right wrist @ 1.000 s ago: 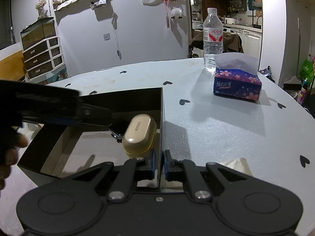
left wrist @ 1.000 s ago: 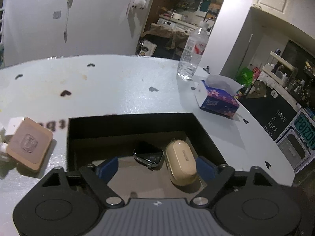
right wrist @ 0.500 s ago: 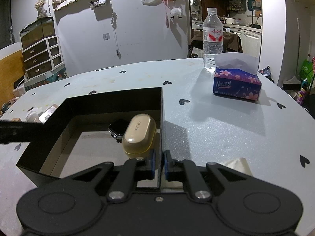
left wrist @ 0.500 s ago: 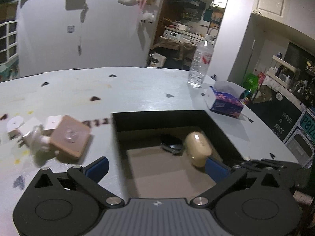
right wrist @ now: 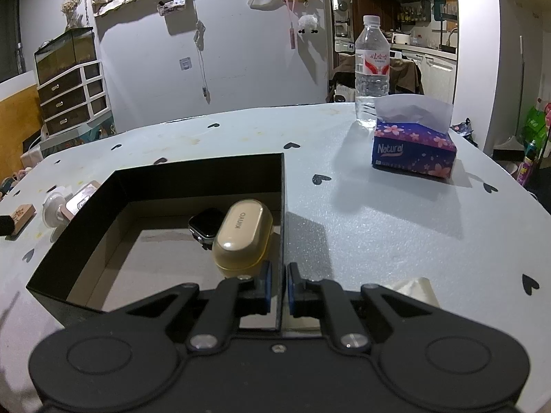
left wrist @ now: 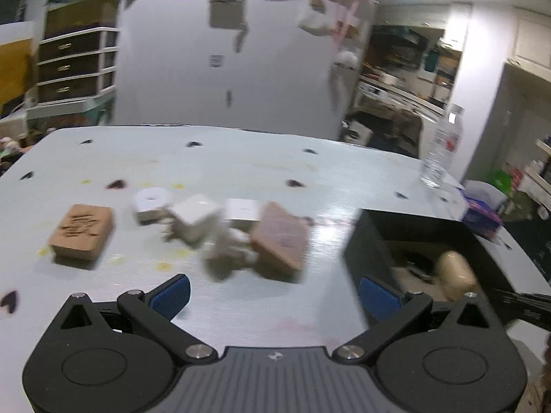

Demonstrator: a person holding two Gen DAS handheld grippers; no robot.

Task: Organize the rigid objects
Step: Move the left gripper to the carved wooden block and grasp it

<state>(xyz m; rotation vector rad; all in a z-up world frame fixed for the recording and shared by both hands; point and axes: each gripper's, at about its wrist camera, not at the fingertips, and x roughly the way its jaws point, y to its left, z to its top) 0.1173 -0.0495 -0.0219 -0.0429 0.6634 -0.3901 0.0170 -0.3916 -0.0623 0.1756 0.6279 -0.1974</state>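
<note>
A black open box [right wrist: 172, 179] sits on the pale table; it also shows at the right of the left wrist view [left wrist: 368, 237]. Inside lie a beige earbud case [right wrist: 242, 237] and a dark smartwatch [right wrist: 206, 222]. My right gripper [right wrist: 278, 287] is shut on the box's right wall. My left gripper [left wrist: 273, 292] is open and empty, above the table left of the box. Ahead of it lie a pinkish square case [left wrist: 280, 241], several white chargers [left wrist: 196, 220] and a brown wooden block [left wrist: 81, 230].
A water bottle [right wrist: 372, 69] and a purple tissue box [right wrist: 413, 151] stand at the far right of the table. A crumpled tissue [right wrist: 415, 287] lies by my right gripper. Drawers [right wrist: 72, 96] stand beyond the table's left edge.
My left gripper has swung left, away from the box, and now faces the loose items on the table. The right gripper has kept its hold on the box wall.
</note>
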